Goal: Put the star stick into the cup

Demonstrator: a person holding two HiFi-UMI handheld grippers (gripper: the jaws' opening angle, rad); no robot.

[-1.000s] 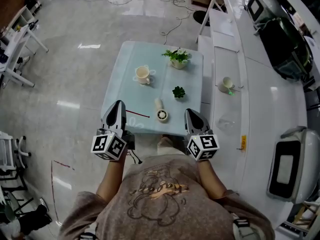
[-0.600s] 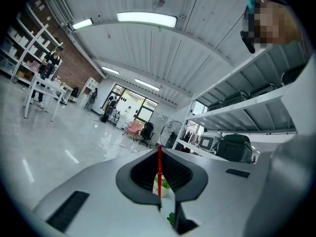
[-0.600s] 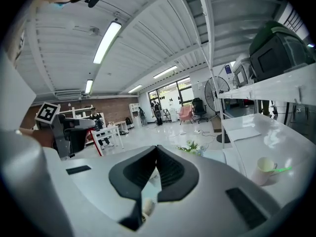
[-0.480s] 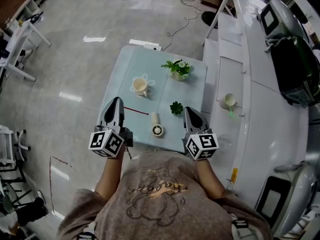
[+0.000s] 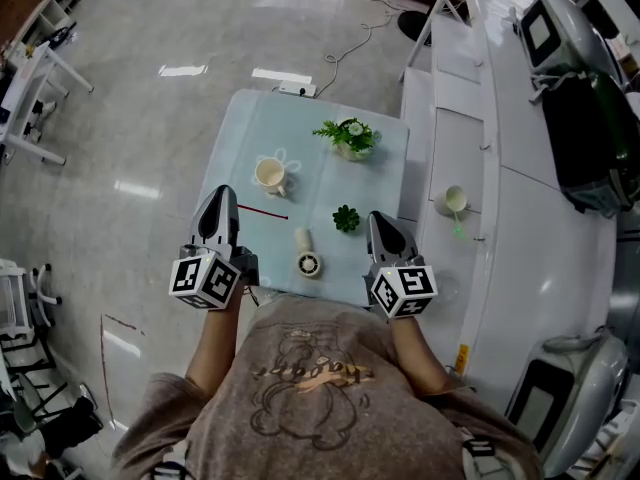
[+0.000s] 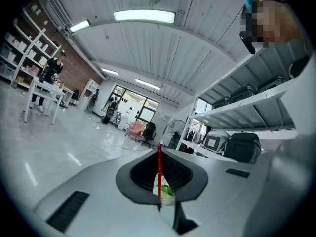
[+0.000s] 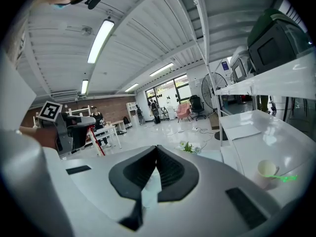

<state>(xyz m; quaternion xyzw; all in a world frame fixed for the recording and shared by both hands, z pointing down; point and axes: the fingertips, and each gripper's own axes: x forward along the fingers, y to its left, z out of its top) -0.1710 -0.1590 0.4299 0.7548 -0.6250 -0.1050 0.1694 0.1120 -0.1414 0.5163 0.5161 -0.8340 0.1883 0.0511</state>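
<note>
With the left hand-held gripper (image 5: 219, 198), pinches the thin red star stick (image 6: 159, 164), jaws pressed nearly together on it, the stick standing straight up the middle of the left gripper view. Holds that stick over the near left part of the pale blue tabletop (image 5: 315, 183); from the head view, reads as a red line running rightward from the jaw tips, nearer than the cup (image 5: 268, 173) and apart from it. Cannot tell whether the free end touches the tabletop, nor make out a star on it. Holds the right hand-held gripper (image 5: 377, 222) at the near right edge of the tabletop, jaws pressed together with nothing between them. Finds the cup, cream with ear-like loops at its side, upright on the left half of the tabletop, farther than the stick. Finds a potted plant with white flowers (image 5: 350, 138) on the far side, right of the cup. Finds a small dark green plant (image 5: 346, 218) just left of the right hand-held gripper. Finds a white cylinder (image 5: 306, 253) lying on its side between the two hand-held grippers, round end toward the near edge. Spots a second cup (image 5: 452, 201) on the white tabletop (image 5: 520, 228) to the right, well apart from the rest.
</note>
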